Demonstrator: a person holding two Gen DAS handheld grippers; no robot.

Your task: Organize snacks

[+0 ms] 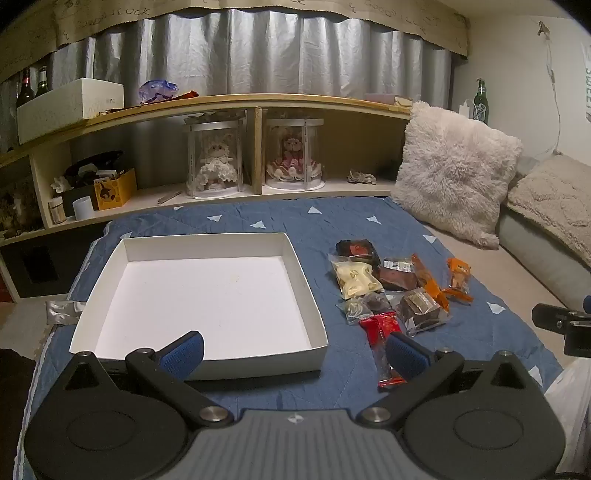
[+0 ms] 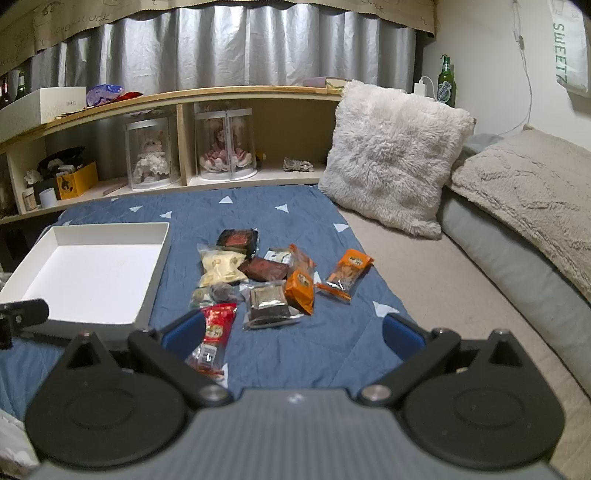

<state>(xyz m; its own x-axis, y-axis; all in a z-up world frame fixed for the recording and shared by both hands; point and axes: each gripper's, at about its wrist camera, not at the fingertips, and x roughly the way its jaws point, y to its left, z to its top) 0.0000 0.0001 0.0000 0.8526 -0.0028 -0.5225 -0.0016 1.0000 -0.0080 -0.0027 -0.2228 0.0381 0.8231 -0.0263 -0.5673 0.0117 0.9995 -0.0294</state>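
Both the left gripper (image 1: 293, 354) and right gripper (image 2: 293, 334) hold wide, empty jaws over the bed, the light, crinkly, slippery snack packets (image 2: 258, 280) just ahead of the right jaws, likely best pinched across a flat sealed edge.

"GOOD LUCK" repeated along beige valance (image 2: 70, 22) above curtain. "SWEET" in green on white bag (image 2: 570, 51) hanging on wall. Snack wrapper print illegible.

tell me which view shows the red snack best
The right wrist view: the red snack lies whole, label readable, with only the left finger's blue pad at its edge. In the left wrist view its lower part sits behind the left gripper's right finger.
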